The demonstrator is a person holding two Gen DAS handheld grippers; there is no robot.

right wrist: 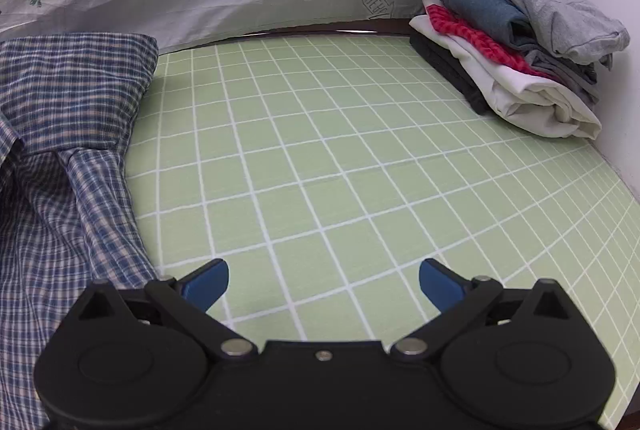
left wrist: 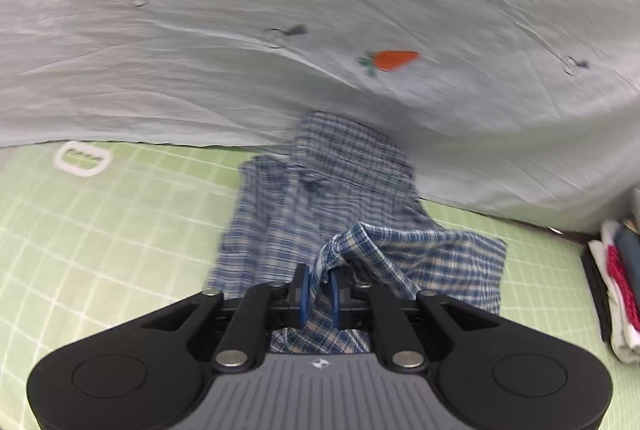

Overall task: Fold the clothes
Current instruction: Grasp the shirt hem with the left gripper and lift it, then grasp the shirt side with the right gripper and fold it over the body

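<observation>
Left tool [left wrist: 318,290]: clenching a bunched fold of the plaid shirt [left wrist: 320,197], blue pads nearly meeting.
Right tool [right wrist: 324,284]: hovering spread wide over the bare green grid mat [right wrist: 320,157], gripping nothing.
Shirt axis: lying on the mat, running away from the left tool toward the carrot-print sheet [left wrist: 320,9]; collar end probably farthest, though blurred.
Right view only: showing the whole folded clothes stack [right wrist: 516,29], well apart from the shirt.

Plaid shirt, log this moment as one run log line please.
step: folding | left gripper: shut on plaid shirt | right gripper: open over green grid mat | folded clothes stack: mat's far corner
</observation>
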